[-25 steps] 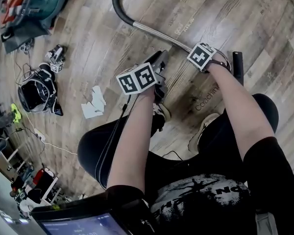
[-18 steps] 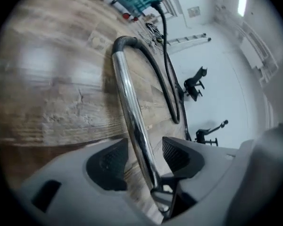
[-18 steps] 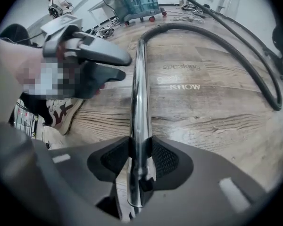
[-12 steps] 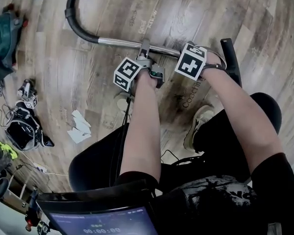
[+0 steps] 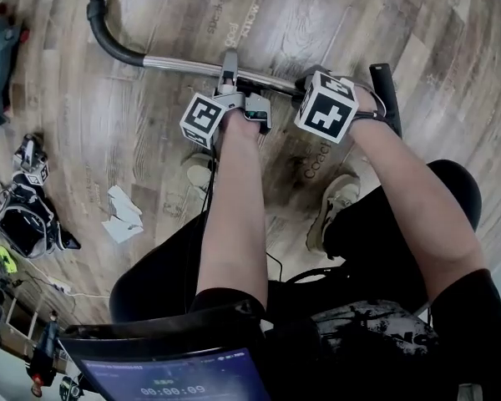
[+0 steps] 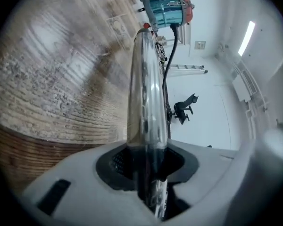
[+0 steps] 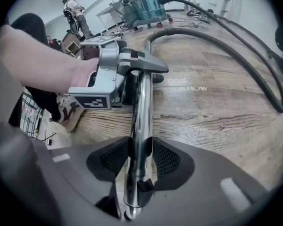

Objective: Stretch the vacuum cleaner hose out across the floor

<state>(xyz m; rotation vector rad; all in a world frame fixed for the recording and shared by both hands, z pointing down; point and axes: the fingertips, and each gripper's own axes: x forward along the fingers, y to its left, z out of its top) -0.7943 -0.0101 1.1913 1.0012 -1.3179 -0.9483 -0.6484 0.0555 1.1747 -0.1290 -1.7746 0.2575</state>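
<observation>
the right gripper [image 7: 140,161] is nearest. its jaws are part open and clamp the lower end of the chrome wand [image 7: 144,107], pads pressing on both sides. just beyond it along the same tube is the left gripper [image 6: 148,160], whose jaws are closing with the wand between them. its pads look to be on the metal at both sides, though that dark, close view leaves it less than sure. the wand is held low and about level over the wooden floor [image 5: 334,23].

past the left gripper the tube meets a black curved handle. from there the black hose [image 7: 245,66] lies on the floor in a wide loop, away from the teal vacuum cleaner [image 7: 148,6] standing well off by the far wall.

to do this step well, i would let the left grip settle firm before pulling, since polished metal slides easily in rubber pads. keep both grippers in line with the tube so it does not twist out. then draw the wand away from the cleaner, low and steady, until the loop opens, watching that the cleaner does not roll after it.
</observation>
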